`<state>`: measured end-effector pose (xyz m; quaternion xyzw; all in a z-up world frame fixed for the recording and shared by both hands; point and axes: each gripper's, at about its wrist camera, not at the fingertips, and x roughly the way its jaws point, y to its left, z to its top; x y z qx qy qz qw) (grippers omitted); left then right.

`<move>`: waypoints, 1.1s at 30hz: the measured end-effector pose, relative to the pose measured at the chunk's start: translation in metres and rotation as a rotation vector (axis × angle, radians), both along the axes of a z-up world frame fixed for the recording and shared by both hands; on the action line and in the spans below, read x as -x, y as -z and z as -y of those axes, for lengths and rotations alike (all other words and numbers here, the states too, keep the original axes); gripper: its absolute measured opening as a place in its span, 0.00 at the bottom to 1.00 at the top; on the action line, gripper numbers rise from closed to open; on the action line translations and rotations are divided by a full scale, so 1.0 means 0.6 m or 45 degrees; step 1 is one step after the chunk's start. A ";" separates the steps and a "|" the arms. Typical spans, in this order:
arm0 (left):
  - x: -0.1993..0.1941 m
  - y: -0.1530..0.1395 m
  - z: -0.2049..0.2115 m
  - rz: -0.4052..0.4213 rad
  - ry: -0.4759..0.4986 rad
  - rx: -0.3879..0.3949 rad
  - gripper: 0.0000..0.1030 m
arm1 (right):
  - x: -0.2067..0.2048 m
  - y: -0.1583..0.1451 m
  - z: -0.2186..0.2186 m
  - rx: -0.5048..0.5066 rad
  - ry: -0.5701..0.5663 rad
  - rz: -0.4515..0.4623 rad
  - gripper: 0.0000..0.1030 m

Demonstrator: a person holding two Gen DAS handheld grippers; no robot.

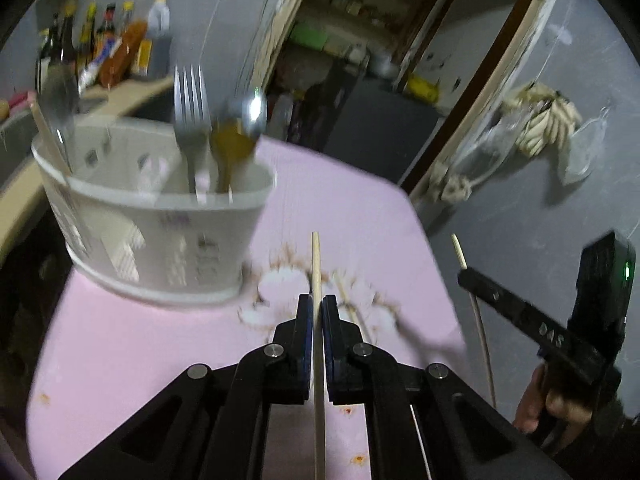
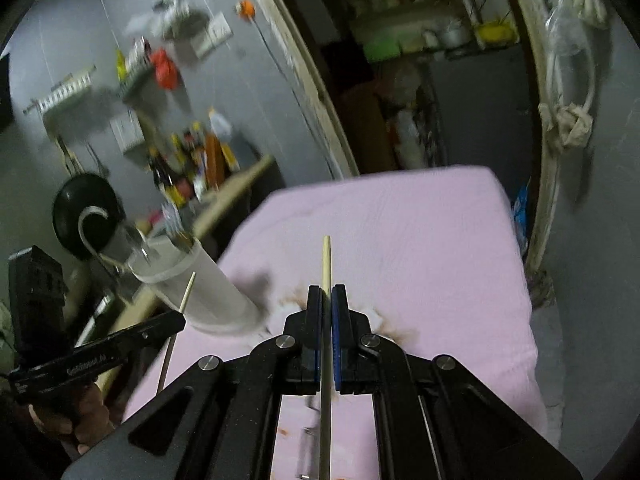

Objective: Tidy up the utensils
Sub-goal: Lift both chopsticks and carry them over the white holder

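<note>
A pink cloth-covered bench [image 1: 344,208], marked with brown stains around pale patches [image 1: 280,284], fills the middle of both wrist views. On it, toward the left side, stands a white perforated plastic utensil basket [image 1: 160,232]. Upright in the basket are a steel fork [image 1: 192,112], a shiny spoon [image 1: 244,120] just beside the fork, and another spoon [image 1: 60,100] at the far left end. The left gripper [image 1: 317,304] has its black jaws pressed together on a pale wooden chopstick [image 1: 316,260], whose tip juts forward above the stained patch. The right gripper [image 2: 327,296] likewise pinches a second pale wooden chopstick [image 2: 326,260], raised over the cloth. Another thin stick [image 1: 346,294] lies on the bench beside the left gripper.
</note>
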<state>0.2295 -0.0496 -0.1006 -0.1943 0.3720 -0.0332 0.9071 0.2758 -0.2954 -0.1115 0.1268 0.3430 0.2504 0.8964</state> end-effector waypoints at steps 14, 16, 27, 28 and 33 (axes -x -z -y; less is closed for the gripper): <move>0.012 -0.157 -0.106 0.303 -0.002 -0.124 0.05 | 0.035 -0.149 -0.114 -0.089 0.046 0.334 0.04; 0.012 -0.176 -0.121 0.351 -0.001 -0.137 0.05 | 0.037 -0.171 -0.132 -0.109 0.047 0.384 0.04; -0.014 -0.237 -0.224 0.543 -0.103 -0.115 0.05 | 0.011 -0.239 -0.240 -0.325 0.006 0.563 0.04; -0.019 -0.236 -0.242 0.545 -0.141 -0.097 0.05 | 0.007 -0.236 -0.247 -0.339 0.006 0.567 0.04; -0.039 -0.221 -0.305 0.544 -0.301 -0.063 0.05 | -0.025 -0.210 -0.293 -0.396 0.016 0.557 0.04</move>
